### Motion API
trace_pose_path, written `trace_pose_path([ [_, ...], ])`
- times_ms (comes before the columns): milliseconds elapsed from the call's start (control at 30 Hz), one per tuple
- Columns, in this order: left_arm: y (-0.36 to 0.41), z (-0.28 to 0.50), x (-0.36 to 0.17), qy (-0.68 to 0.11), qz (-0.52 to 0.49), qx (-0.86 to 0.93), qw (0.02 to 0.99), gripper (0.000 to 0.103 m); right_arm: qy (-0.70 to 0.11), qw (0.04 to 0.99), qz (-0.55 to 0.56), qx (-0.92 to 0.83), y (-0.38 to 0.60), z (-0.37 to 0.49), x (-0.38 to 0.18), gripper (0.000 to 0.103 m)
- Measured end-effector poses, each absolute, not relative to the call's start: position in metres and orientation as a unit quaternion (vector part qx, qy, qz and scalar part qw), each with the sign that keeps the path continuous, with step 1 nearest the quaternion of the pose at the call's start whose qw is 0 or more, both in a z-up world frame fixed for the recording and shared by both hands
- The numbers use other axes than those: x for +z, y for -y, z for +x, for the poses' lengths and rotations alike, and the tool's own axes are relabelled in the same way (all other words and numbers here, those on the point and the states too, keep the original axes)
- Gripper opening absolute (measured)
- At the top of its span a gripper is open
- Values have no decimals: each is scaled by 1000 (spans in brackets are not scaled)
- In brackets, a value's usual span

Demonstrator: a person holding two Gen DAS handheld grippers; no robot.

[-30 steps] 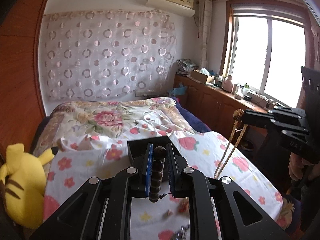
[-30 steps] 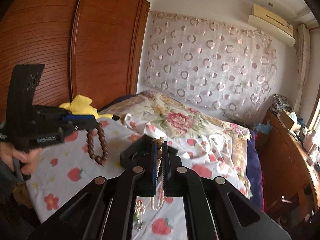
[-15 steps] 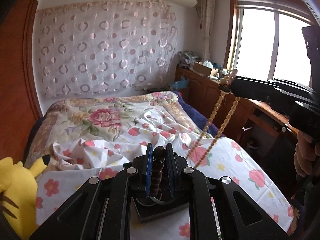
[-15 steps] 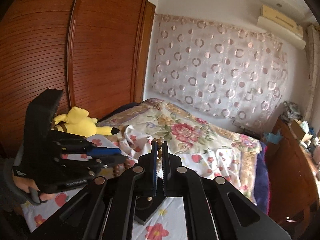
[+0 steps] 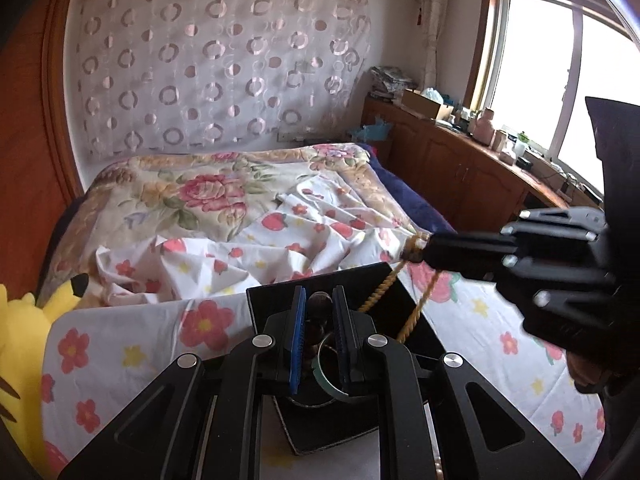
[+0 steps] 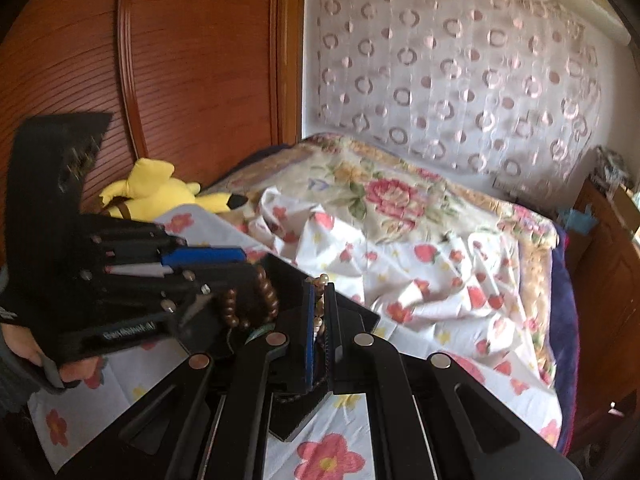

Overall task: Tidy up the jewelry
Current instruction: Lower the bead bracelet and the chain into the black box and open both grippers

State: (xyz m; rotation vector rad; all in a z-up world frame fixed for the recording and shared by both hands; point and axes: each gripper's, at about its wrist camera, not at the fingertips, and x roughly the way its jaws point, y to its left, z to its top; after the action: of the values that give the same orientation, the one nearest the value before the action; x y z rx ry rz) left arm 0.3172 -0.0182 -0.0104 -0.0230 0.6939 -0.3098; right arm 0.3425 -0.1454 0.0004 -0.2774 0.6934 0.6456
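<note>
- My left gripper (image 5: 318, 334) is clamped on a bracelet of dark wooden beads (image 6: 256, 300). The loop hangs from the fingers over the black tray (image 5: 276, 300), not yet laid down.
- My right gripper (image 6: 319, 320) is pinched tight on a long strand of pale tan beads (image 5: 408, 300). In the left wrist view its two lines run down from the fingertips into the tray's right half.
- The tray lies on the flowered sheet (image 5: 132, 344) at the near end of the bed, its far edge toward the rumpled quilt (image 5: 208, 192).
- In the tray: a pale green bangle (image 5: 326, 380) sits just under my left fingers. In the right wrist view a few brown beads show on the tray floor below the right fingers, probably the tail of the tan strand. Whether the tray has compartments I cannot tell; the grippers hide most of it.
- My judgement: the task is at the placing stage for these two pieces. Both are over the tray and neither is released. What remains is to lower, let go and withdraw without dragging the beads out.
- No loose jewelry shows on the sheet around the tray.
- A yellow plush toy (image 6: 160, 192) lies at the bed's left edge, well apart.
</note>
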Motion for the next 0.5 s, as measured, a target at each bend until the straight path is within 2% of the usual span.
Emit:
trace_pose_path([
  [67,17,316,-9,-336,-12,-148,930,14,-340,879,-129,309,144,344,-7,6],
  [167,15,311,-7,-332,-11,-143,932,27,-344,879,-127,305,142,345,-12,6],
  [300,9,298,-3,-326,-10,-137,935,34,-337,883,-123,302,141,337,-11,7],
  [367,5,290,-3,-324,-8,-132,937,36,-333,886,-119,301,140,334,-8,15],
  [500,-2,272,-2,-324,-5,-126,938,36,-326,889,-115,301,143,323,-2,15],
])
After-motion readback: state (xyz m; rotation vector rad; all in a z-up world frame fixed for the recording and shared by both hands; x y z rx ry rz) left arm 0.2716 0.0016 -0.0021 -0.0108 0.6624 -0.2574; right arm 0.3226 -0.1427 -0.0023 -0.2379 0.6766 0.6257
